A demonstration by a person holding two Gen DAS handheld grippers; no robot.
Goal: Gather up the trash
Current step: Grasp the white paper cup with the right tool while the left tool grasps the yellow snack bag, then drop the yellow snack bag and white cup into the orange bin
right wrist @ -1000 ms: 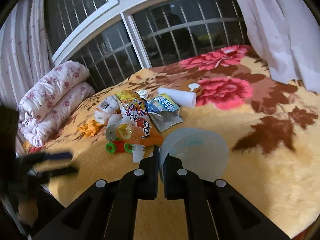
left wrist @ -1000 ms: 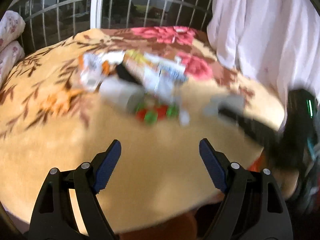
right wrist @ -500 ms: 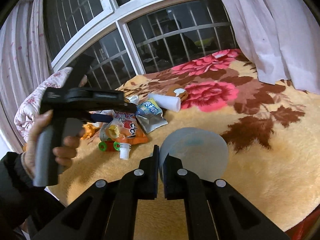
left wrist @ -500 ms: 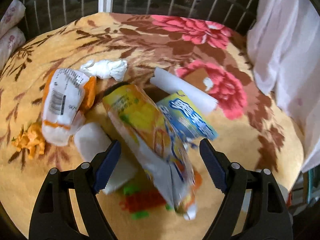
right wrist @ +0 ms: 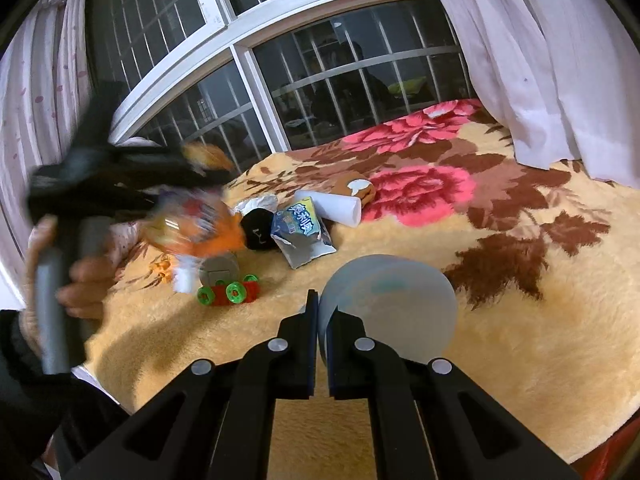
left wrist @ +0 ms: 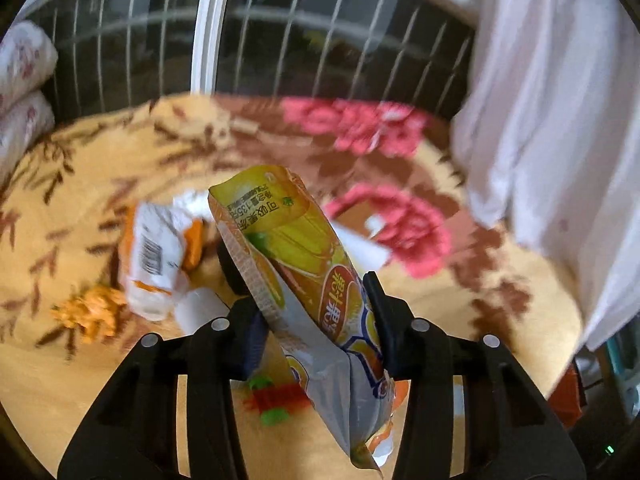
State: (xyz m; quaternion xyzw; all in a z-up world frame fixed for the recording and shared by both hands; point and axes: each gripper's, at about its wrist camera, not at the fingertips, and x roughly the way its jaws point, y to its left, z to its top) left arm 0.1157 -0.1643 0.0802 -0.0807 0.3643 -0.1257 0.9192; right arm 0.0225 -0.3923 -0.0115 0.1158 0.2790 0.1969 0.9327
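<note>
My left gripper [left wrist: 316, 312] is shut on a yellow and orange snack pouch [left wrist: 296, 256] and holds it lifted above the blanket. In the right wrist view the same pouch [right wrist: 192, 220] is blurred under the left gripper [right wrist: 200, 172]. My right gripper [right wrist: 322, 312] is shut on the rim of a translucent grey container [right wrist: 392, 304], held low over the blanket. Other trash lies on the blanket: a blue snack bag [right wrist: 302, 232], a white paper roll [right wrist: 336, 206], an orange and white wrapper [left wrist: 156, 256], and crumpled white paper [right wrist: 256, 202].
A red and green toy car [right wrist: 228, 292] and a small orange toy [left wrist: 86, 312] lie on the floral blanket [right wrist: 520, 300]. A black object [right wrist: 258, 228] sits among the trash. A barred window [right wrist: 320, 92] and white curtains [right wrist: 540, 60] stand behind. Rolled quilts [left wrist: 20, 92] lie at the left.
My left gripper has closed on the yellow and orange pouch and lifted it off the pile. My right gripper still holds the grey container in about the same place.
</note>
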